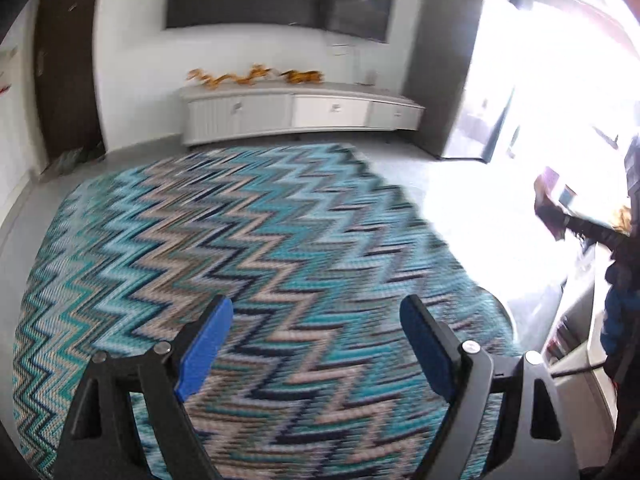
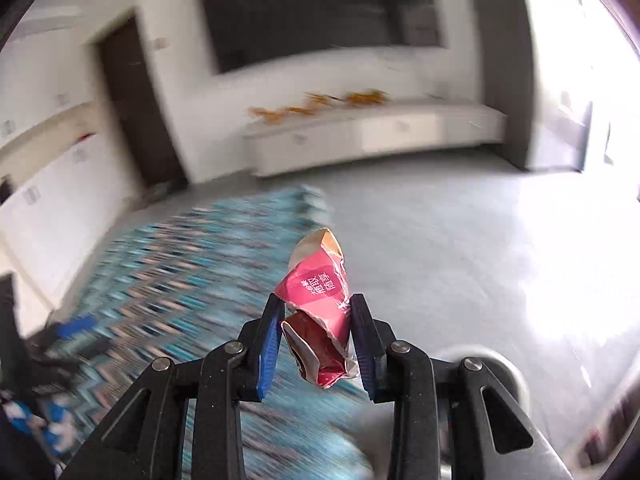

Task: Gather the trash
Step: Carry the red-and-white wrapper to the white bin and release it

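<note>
Up close — crumpled pink-red wrapper (image 2: 316, 312) pinched in right tongs (image 2: 316, 320), left tongs (image 1: 316, 344) agape.

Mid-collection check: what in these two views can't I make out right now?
- Rug, left wrist view: motion blur; small litter would not show.
- Right gripper, left wrist view: cut by the right edge, against window glare.
- Crumpled red wrapper, right wrist view: lower part hidden between the jaws.
- Trash bin: in neither view.
</note>
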